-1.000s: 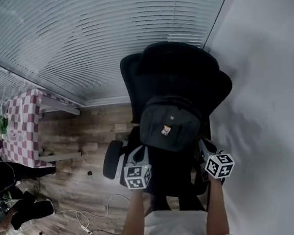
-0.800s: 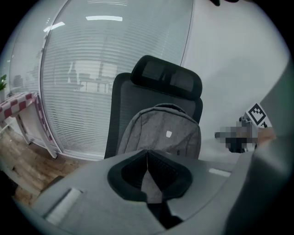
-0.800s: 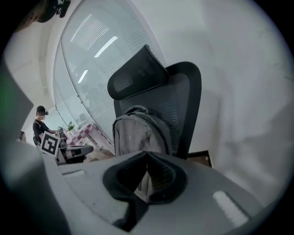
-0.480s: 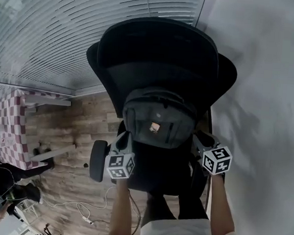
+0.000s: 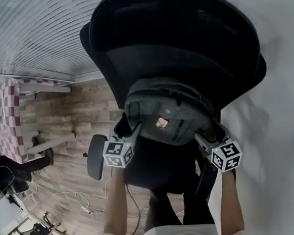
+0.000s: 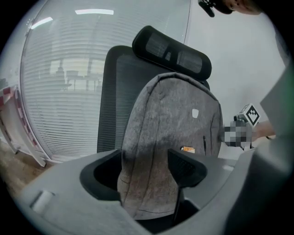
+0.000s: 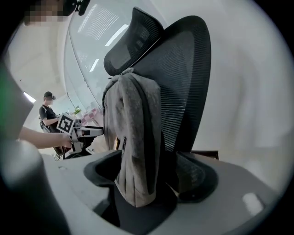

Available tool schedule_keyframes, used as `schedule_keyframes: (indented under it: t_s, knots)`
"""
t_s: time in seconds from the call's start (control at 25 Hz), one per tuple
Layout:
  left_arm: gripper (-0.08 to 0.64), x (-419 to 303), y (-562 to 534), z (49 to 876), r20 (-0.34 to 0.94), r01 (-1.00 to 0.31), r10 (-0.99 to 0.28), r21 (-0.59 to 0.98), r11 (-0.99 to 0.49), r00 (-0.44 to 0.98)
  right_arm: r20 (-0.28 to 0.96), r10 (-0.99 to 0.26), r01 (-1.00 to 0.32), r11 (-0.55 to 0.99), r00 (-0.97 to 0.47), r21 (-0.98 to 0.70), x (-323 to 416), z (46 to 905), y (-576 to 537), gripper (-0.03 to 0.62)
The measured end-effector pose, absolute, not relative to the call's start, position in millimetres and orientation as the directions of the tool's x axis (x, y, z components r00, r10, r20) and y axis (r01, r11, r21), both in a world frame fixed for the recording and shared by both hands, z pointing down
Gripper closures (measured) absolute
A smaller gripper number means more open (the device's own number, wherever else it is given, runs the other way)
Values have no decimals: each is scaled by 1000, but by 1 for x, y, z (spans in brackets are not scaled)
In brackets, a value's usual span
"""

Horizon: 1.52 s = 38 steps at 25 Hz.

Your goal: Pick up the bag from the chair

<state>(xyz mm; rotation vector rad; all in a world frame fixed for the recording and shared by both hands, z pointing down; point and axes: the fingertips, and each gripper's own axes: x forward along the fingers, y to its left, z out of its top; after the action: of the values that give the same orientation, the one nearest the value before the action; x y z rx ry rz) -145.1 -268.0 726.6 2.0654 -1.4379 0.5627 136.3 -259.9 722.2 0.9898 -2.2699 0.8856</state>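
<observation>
grey fabric backpack [image 5: 168,108] upright on black mesh office chair [image 5: 173,40] | left gripper [image 5: 132,132]: jaws spread, backpack between | right gripper [image 5: 202,139]: jaws spread round backpack's side

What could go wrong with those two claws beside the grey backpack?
The backpack stands upright against the chair back; a nudge from the left gripper or right gripper, both open at its sides, could topple it. Its soft fabric may let the jaws pinch only a loose fold and slip.
</observation>
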Motion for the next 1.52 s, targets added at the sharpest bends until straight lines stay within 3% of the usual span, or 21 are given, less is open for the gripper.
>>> schedule_keyframes:
  t_s: [0.12,0.44,0.84,1.16,1.52]
  knots:
    - [231,-148,-279,744,617,-935,-703,227,-273,355,656,-438,-763,542,-615,-353,131,735,-262,225]
    - [224,-142,-297,759,548,-867,-671,322,-381,499,644,-422,-741,564,-638,-364,113,763,-260,225]
    - [224,-126,-297,766,570,-852,-644,229,-471,510,619,-464,-755,548,-634,-362,88,777,-267,225]
    - [233,-131,-288,764,578,-883,-681,174,-436,450,605,-525,-779,559,-599,-285,81,765,-251,364]
    - [285,-145,-260,744,559,-895,-707,176,-410,433,606,-543,-775,595,-582,-212,57,730,-213,437]
